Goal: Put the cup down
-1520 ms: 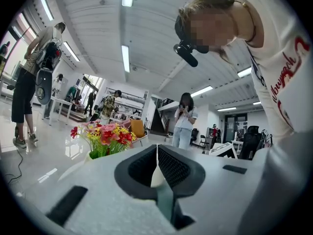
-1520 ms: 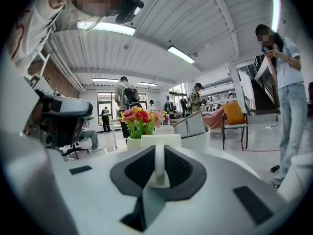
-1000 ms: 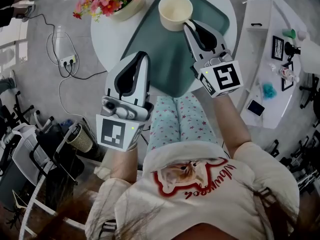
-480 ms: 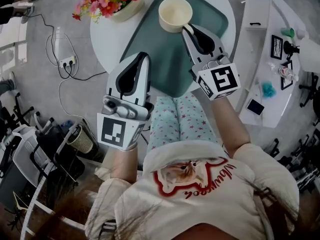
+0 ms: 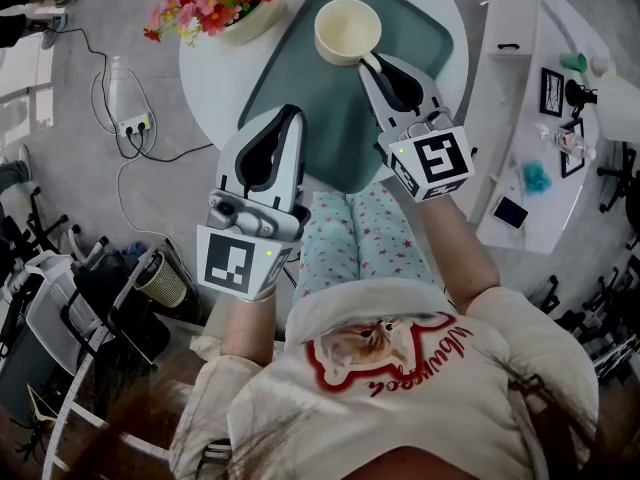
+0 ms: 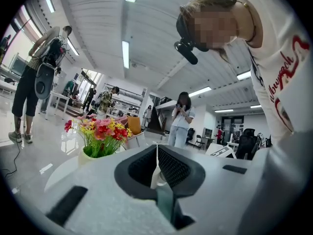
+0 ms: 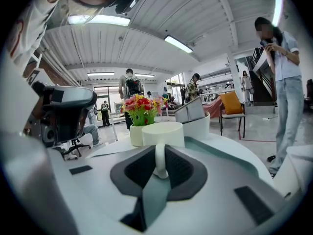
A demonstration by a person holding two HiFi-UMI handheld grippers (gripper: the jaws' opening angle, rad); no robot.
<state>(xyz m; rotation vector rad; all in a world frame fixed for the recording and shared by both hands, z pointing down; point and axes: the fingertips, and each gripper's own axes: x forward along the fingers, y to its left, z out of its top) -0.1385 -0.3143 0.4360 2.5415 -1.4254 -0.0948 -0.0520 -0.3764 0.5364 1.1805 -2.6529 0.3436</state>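
The right tongs (image 7: 160, 166) are clamped on the handle of the cream cup (image 7: 162, 132). The cup is held upright over the far part of the green tray (image 5: 330, 118) on the round white table (image 5: 215, 68), presumably for a level set-down. Whether its base touches cannot be told. The left tongs (image 6: 157, 170) are closed on nothing, at the table's near edge.

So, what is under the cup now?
Under the cup is the green tray, which lies on the white table. The cup hides its own base, so whether it touches the tray cannot be seen.
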